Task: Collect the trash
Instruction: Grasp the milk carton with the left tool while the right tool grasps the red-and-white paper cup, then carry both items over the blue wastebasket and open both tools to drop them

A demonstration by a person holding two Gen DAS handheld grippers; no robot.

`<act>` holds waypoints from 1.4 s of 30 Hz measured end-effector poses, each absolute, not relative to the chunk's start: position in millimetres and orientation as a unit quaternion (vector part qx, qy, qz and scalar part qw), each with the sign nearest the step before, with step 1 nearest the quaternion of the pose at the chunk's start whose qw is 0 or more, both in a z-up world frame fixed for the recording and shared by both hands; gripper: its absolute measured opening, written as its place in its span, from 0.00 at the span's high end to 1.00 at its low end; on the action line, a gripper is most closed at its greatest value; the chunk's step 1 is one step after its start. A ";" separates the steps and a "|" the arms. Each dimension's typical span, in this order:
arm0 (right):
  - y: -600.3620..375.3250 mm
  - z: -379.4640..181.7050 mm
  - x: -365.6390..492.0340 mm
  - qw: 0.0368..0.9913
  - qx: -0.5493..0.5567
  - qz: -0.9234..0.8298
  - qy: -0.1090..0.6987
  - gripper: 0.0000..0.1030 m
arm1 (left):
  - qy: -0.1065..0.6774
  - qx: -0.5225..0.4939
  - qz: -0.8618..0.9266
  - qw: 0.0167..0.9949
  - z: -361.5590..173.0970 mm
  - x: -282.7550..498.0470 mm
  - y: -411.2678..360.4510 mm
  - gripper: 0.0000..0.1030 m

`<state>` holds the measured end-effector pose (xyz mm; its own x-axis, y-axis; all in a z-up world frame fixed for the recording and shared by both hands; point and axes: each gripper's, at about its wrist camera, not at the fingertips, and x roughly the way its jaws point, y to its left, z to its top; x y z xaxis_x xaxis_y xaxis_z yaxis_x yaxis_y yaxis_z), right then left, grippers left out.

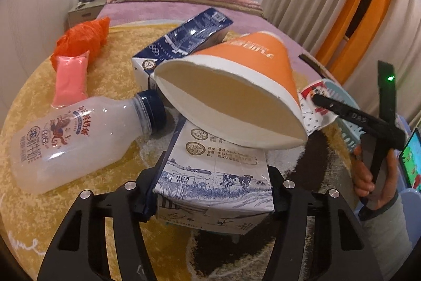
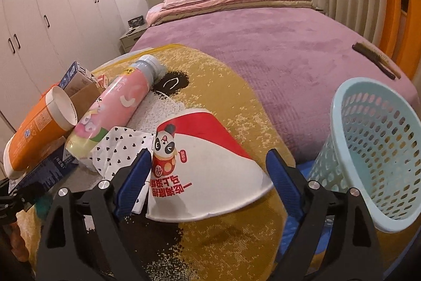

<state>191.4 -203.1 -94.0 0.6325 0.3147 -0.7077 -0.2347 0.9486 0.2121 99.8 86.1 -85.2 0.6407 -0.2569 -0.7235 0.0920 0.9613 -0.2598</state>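
Left tongs [image 1: 213,191] clamping one milk carton [image 1: 215,173], right tongs [image 2: 208,183] open around one panda cup [image 2: 208,170], one basket [image 2: 373,149]

Milk carton [image 1: 215,173] lies on rug [image 1: 110,86], between left gripper [image 1: 210,191] fingers. Paper cup [image 1: 231,96] rests on carton. Plastic bottle [image 1: 79,138] left of carton; second carton [image 1: 184,44] behind cup. Panda cup [image 2: 208,167] between right gripper [image 2: 208,183] fingers; basket [image 2: 376,157] right of it
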 end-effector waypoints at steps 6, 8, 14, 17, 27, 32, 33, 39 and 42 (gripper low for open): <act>-195.9 -84.3 172.7 0.902 0.053 0.178 0.391 0.34 | 0.393 -0.109 -0.100 0.908 -72.9 77.7 84.6 0.44; -189.0 -80.3 161.3 0.905 0.042 0.181 0.384 0.34 | 0.388 -0.116 -0.101 0.909 -69.7 70.7 87.7 0.44; -179.4 -59.5 125.7 0.919 0.027 0.183 0.347 0.35 | 0.364 -0.119 -0.106 0.918 -54.6 48.2 89.6 0.45; -182.9 -48.1 117.4 0.922 0.043 0.187 0.337 0.35 | 0.354 -0.121 -0.116 0.920 -47.1 42.0 90.9 0.45; -199.4 -30.0 104.8 0.925 0.070 0.183 0.325 0.35 | 0.347 -0.110 -0.163 0.917 -37.7 32.0 60.0 0.45; -227.0 -23.0 103.8 0.934 0.077 0.157 0.312 0.35 | 0.345 -0.096 -0.178 0.917 -35.6 44.2 36.2 0.45; -235.8 -20.3 104.6 0.936 0.082 0.151 0.308 0.35 | 0.343 -0.090 -0.184 0.917 -32.7 49.0 28.3 0.45; -310.9 -12.3 119.5 0.946 0.117 0.070 0.293 0.35 | 0.327 -0.063 -0.228 0.915 -14.6 81.5 -31.2 0.45; -352.5 -19.3 133.4 0.943 0.140 0.017 0.302 0.35 | 0.324 -0.055 -0.259 0.908 -7.1 105.2 -70.3 0.45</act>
<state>133.4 -352.5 -19.3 0.8167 0.1160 -0.5652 0.0533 0.9602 0.2740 105.2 -70.3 -7.1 0.6553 -0.5060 -0.5608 0.4347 0.8598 -0.2679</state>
